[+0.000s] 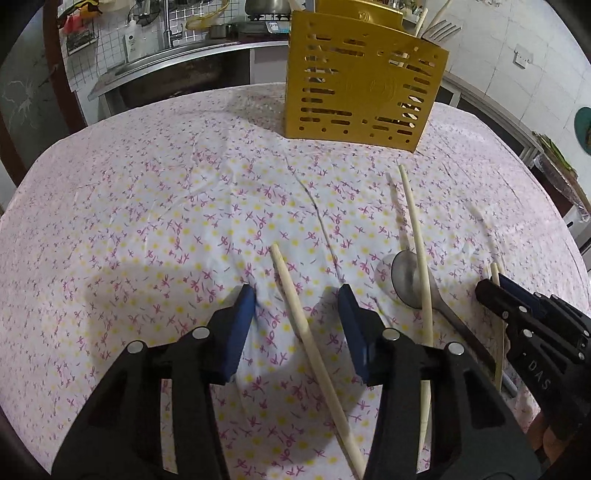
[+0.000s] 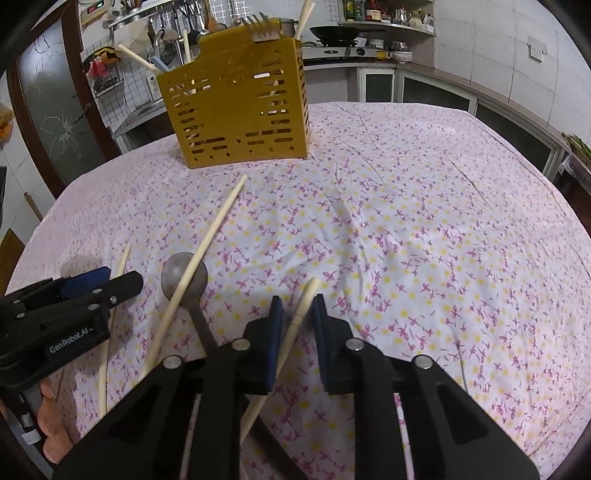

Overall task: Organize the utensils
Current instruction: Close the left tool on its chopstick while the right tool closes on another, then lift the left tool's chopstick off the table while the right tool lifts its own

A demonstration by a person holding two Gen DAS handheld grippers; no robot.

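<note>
Chopstick (image 2: 207,240) lies across spoon (image 2: 184,277), near yellow caddy (image 2: 236,110).

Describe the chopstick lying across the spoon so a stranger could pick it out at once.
Start at the yellow slotted utensil holder standing on the floral tablecloth. Nearer the camera lies a metal spoon. The chopstick meant is the only one crossing its bowl, its far tip pointing toward the holder; the other loose ones lie directly on the cloth.

We see a floral tablecloth (image 1: 147,206) covering the table. Behind it runs a steel counter (image 1: 177,55) below a white tiled wall (image 1: 122,33). Farther right sit a wok (image 2: 334,33) and a wall socket (image 2: 537,48).
</note>
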